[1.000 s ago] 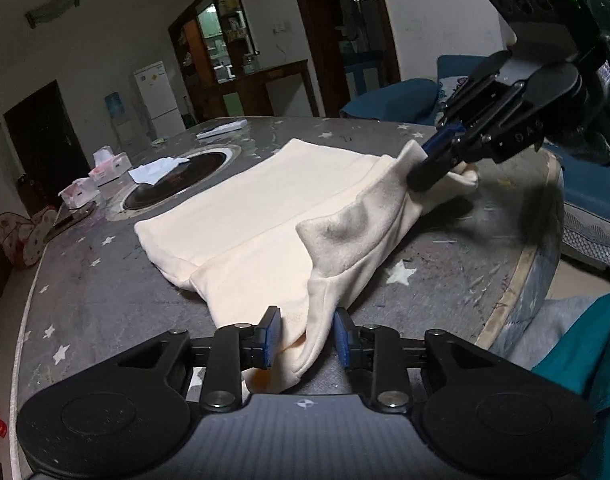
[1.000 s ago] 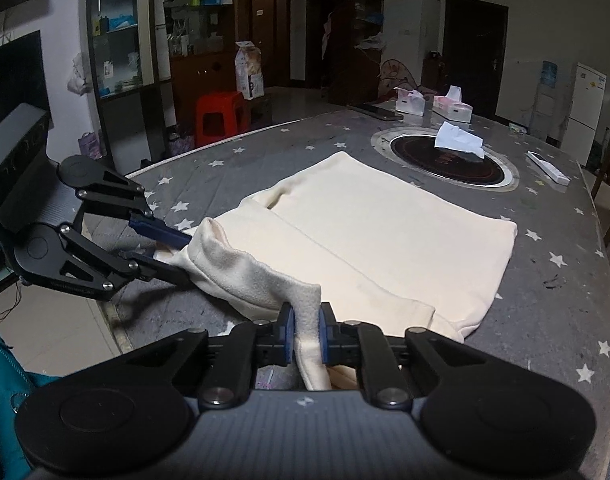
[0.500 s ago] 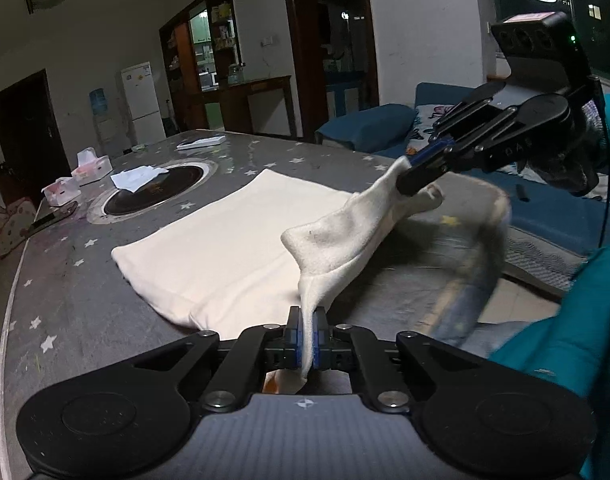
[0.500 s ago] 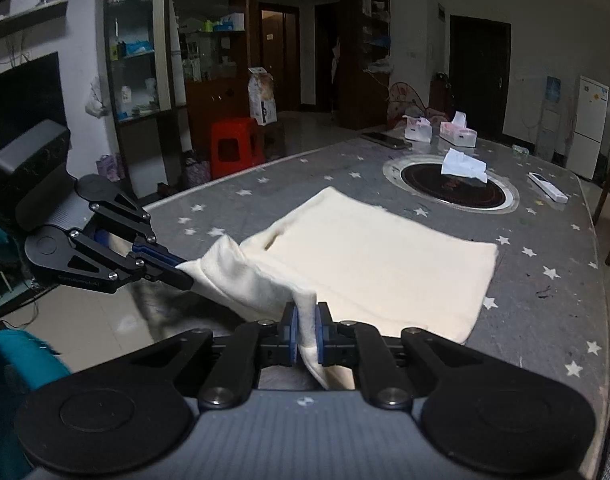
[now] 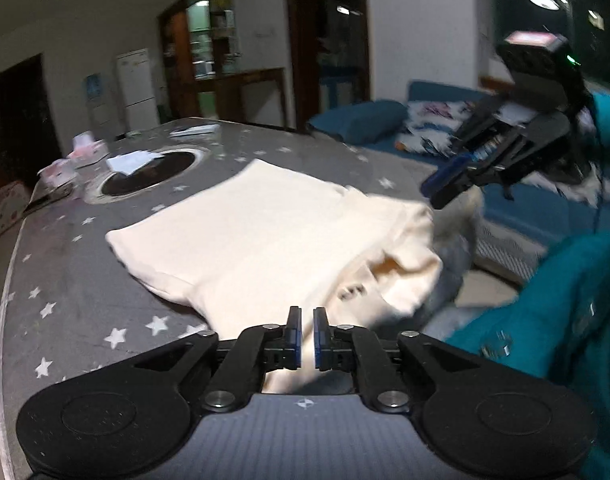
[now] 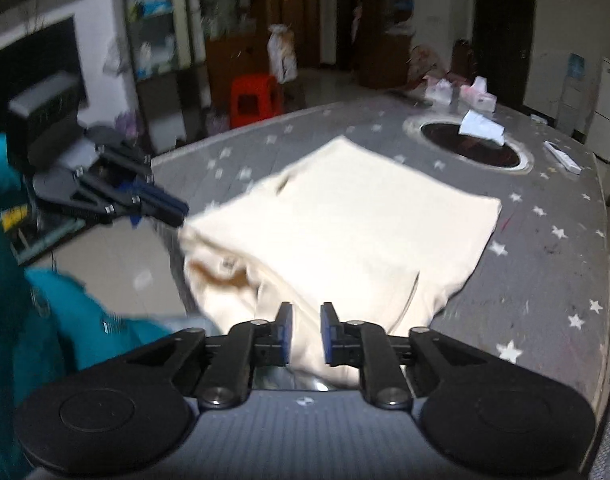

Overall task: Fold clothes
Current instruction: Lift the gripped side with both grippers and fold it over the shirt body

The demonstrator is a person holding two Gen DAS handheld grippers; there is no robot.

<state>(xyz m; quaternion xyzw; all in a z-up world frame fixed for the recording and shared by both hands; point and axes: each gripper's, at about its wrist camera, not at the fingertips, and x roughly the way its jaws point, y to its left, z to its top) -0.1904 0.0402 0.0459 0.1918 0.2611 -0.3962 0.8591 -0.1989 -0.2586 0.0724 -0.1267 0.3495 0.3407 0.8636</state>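
I see the cream garment (image 5: 265, 236) lying on the starred bench (image 5: 65, 280), its near edge rumpled and hanging over the bench's rim. My left tool (image 5: 307, 330) is parted by a narrow gap with nothing between its pads. My right tool (image 6: 306, 332) is parted a little wider, also gripping nothing, with cloth just beyond it.

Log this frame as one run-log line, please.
stage: fold just laid | left hand-held gripper: open | right hand-held gripper: open | cream garment: released, on table, near edge bunched | frames blurred
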